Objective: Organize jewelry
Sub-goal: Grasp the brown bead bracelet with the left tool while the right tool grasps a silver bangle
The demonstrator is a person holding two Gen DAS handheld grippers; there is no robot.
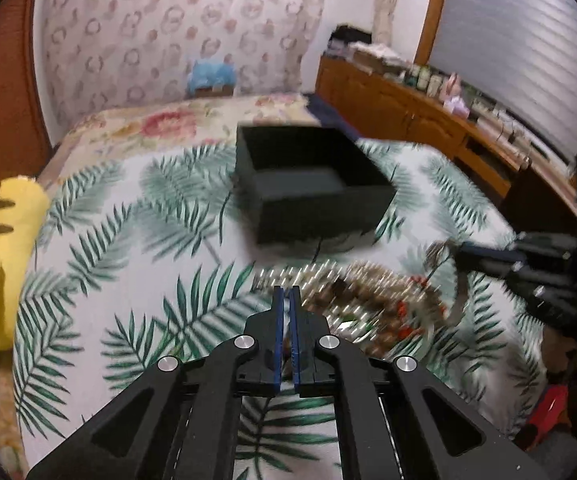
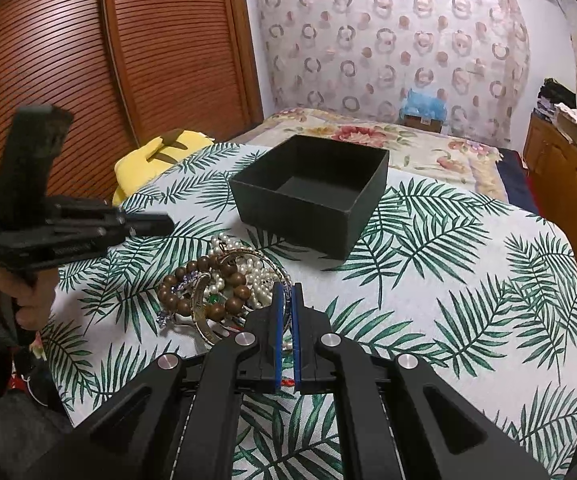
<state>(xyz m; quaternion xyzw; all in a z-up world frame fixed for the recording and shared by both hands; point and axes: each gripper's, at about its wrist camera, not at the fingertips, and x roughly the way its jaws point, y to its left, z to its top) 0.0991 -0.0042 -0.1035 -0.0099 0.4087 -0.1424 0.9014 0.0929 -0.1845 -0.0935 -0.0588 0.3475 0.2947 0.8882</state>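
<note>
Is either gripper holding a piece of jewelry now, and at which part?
The right gripper is shut on a thin metal bangle, pinching its rim at the edge of the jewelry pile. The left gripper is shut; whether it holds anything cannot be told.

No legible text, label, brand, number or sign in either view, faint engraving on a gold bangle [image 2: 202,312] in the near jewelry pile too small to read, small carton label far back unreadable
</note>
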